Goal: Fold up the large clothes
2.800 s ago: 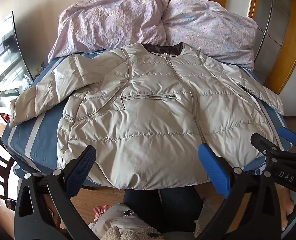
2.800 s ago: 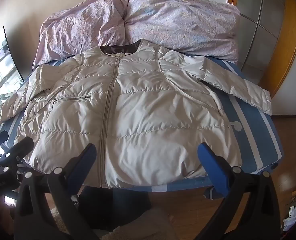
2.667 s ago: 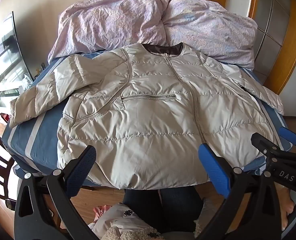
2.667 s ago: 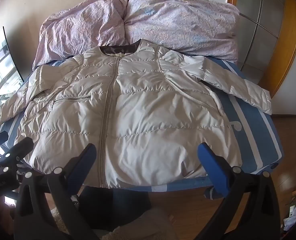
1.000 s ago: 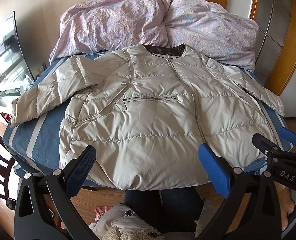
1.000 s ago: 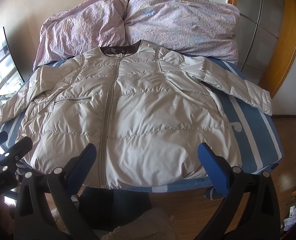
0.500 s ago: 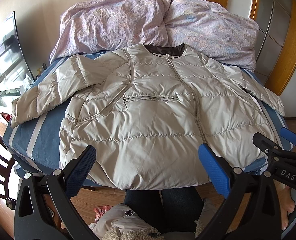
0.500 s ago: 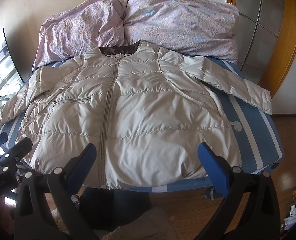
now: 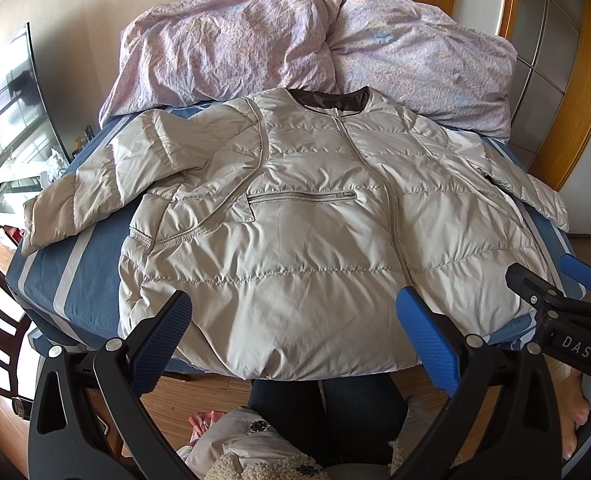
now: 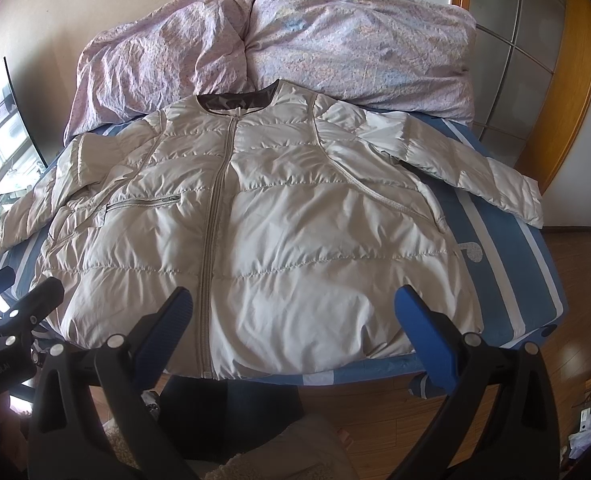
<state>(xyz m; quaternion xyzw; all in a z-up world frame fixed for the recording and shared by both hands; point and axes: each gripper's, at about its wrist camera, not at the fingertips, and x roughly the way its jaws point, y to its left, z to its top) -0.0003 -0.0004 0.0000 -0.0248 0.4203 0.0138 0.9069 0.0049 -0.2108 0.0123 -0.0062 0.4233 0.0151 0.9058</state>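
A large beige quilted down jacket point(image 9: 315, 240) lies flat and zipped on the blue striped bed point(image 9: 91, 264), collar toward the far pillows, both sleeves spread out to the sides. It also shows in the right wrist view point(image 10: 263, 232). My left gripper point(image 9: 293, 330) is open and empty, held just above the jacket's near hem. My right gripper point(image 10: 293, 328) is open and empty over the hem near the zipper's lower end. The right gripper also shows at the right edge of the left wrist view point(image 9: 555, 304).
A crumpled lilac duvet point(image 9: 295, 44) is piled at the head of the bed. Wooden door frames point(image 10: 567, 80) stand at the right. A dark screen point(image 9: 11, 104) leans at the left. Wood floor point(image 10: 575, 280) and the person's legs point(image 9: 315, 408) are at the bed's near edge.
Both grippers stay open and almost still; the views have shifted only very slightly. The jacket has not moved.
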